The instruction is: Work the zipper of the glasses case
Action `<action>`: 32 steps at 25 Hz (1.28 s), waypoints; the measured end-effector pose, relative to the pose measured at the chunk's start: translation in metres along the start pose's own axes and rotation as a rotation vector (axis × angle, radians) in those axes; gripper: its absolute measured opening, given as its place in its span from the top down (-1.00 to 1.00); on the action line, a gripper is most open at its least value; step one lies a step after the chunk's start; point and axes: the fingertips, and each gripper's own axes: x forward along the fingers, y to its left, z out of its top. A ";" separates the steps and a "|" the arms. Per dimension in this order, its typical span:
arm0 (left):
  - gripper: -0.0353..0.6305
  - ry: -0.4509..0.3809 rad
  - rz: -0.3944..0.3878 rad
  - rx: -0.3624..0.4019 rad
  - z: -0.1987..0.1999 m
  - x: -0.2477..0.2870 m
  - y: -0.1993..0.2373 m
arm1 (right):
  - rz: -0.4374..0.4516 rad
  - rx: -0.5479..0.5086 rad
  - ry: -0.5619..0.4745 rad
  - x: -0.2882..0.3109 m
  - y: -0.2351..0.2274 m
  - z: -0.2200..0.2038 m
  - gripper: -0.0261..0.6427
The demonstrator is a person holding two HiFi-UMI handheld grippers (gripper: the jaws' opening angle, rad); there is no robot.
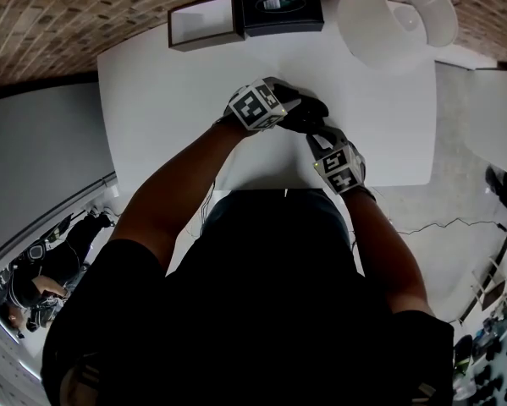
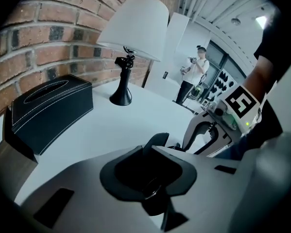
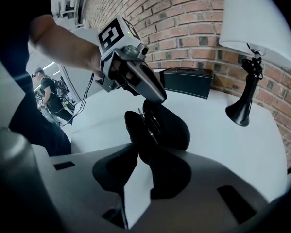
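**Both hand-held grippers grip the case**

The black case [image 3: 172,125] is held upright over the white counter [image 1: 151,100]. The right hand-held gripper [image 3: 143,159] clamps its lower edge. The left hand-held gripper [image 2: 150,164] is pinched narrow on its top, at the zipper.

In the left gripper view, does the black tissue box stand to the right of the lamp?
No, the black tissue box stands to the left of the lamp on the white table.

surface: white table [image 1: 151,100] | on it: lamp [image 1: 397,15] (white shade), black tissue box [image 1: 280,11]
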 end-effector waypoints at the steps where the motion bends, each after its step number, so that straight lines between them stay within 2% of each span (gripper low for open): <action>1: 0.68 -0.004 -0.001 -0.009 -0.001 -0.001 -0.002 | -0.002 0.007 -0.004 -0.001 -0.001 0.001 0.70; 11: 0.69 -0.027 -0.022 -0.041 -0.014 -0.009 -0.023 | -0.014 0.005 -0.011 -0.002 0.001 0.000 0.70; 22: 0.72 -0.013 -0.020 -0.058 -0.035 -0.009 -0.045 | -0.030 -0.029 -0.012 -0.003 0.006 -0.009 0.71; 32: 0.73 0.014 -0.015 -0.089 -0.053 -0.004 -0.053 | -0.034 -0.002 0.007 -0.014 0.008 -0.031 0.72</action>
